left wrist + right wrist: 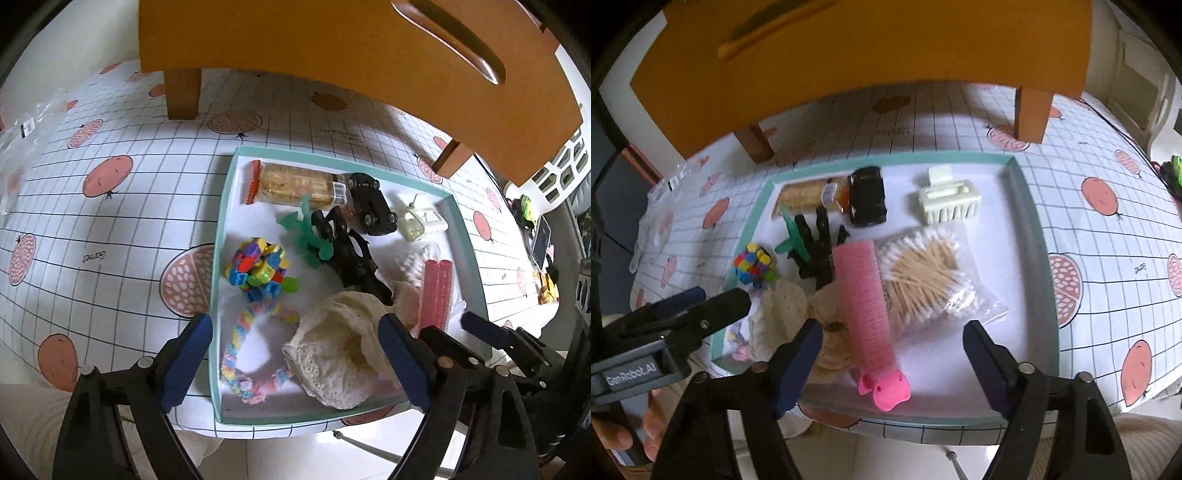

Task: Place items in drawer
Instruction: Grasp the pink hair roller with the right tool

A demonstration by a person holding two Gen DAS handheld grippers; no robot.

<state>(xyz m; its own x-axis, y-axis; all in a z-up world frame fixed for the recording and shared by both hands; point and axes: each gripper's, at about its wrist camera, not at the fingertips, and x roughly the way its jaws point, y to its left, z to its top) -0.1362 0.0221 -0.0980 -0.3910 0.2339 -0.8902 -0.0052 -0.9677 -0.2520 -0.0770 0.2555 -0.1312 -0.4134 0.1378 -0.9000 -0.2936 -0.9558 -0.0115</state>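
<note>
A teal-rimmed tray on the table holds several items: a cracker packet, a black toy car, a green figure, a black claw toy, a colourful block ball, a pastel rope, a cream lace cloth and a pink roller. A bag of cotton swabs lies beside the roller. My left gripper hangs open above the lace cloth. Over the roller's near end, my right gripper is open. The orange wooden drawer unit stands behind the tray.
The table wears a white grid cloth with fruit prints. A cream ribbed box sits at the tray's far right. The unit's legs rest on the cloth. Clear plastic lies at the far left. The table's front edge runs just below the tray.
</note>
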